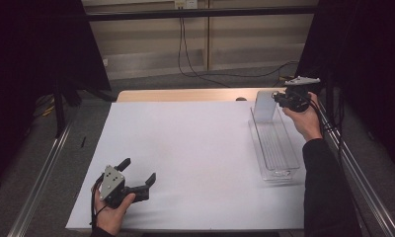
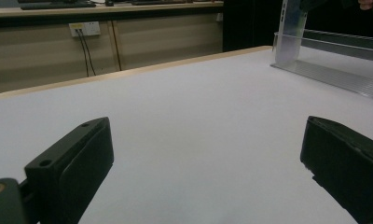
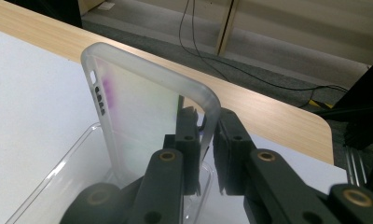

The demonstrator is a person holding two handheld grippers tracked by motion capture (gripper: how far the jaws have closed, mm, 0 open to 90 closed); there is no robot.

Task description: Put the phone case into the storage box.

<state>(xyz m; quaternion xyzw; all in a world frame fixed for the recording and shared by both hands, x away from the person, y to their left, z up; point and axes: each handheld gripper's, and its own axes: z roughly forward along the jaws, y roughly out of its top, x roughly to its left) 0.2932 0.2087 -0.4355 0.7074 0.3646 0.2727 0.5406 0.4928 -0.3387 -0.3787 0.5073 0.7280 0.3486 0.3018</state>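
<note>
My right gripper (image 3: 204, 140) pinches the translucent phone case (image 3: 142, 116) by its edge, upright over the clear tray's (image 1: 277, 170) far end, so I lower it straight; my left gripper (image 1: 138, 173) rests wide open.

Phone case (image 1: 264, 104) upright in tray (image 1: 279, 163), far right of table (image 1: 195, 148)

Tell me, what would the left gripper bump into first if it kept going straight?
Probably nothing soon: the left gripper faces bare white table. The clear tray sits off to its right.
</note>
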